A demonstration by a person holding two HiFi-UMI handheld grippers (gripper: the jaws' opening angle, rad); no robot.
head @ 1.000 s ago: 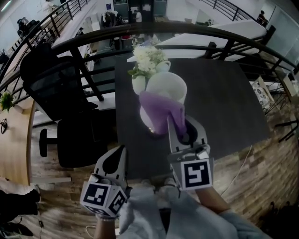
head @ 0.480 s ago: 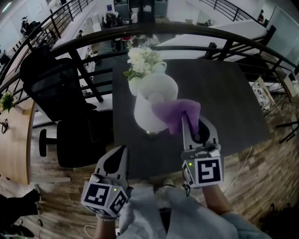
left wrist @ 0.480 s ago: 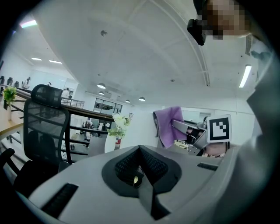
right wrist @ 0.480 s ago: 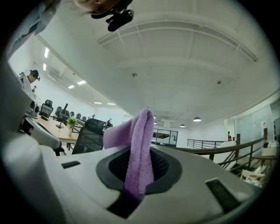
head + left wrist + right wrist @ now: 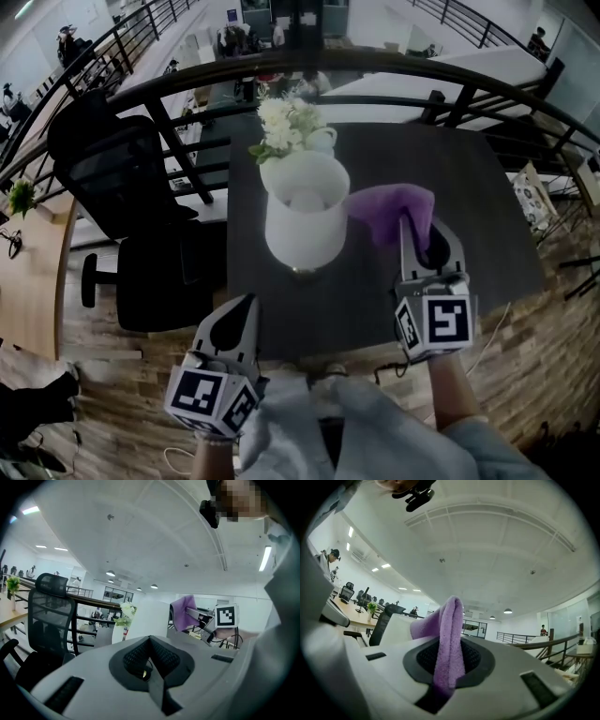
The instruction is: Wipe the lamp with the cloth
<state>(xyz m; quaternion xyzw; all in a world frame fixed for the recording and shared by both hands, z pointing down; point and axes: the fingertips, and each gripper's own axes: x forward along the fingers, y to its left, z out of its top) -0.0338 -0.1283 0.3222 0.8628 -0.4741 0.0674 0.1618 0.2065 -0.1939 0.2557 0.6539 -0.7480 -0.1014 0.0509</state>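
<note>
Cloth [image 5: 389, 211] is clamped in the right gripper [image 5: 422, 232], head view placing it beside the lamp [image 5: 302, 225]; left gripper [image 5: 236, 314] closed, empty

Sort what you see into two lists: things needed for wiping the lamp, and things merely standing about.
Needed for the job:
- lamp
- purple cloth
- right gripper, shut on the cloth

Merely standing about:
- flowers behind the lamp
- black office chair
- railing
- left gripper, shut and empty
- dark table, which only bears the lamp

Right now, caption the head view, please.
Right hand-held gripper holds purple cloth beside the white lamp on the dark table.
</note>
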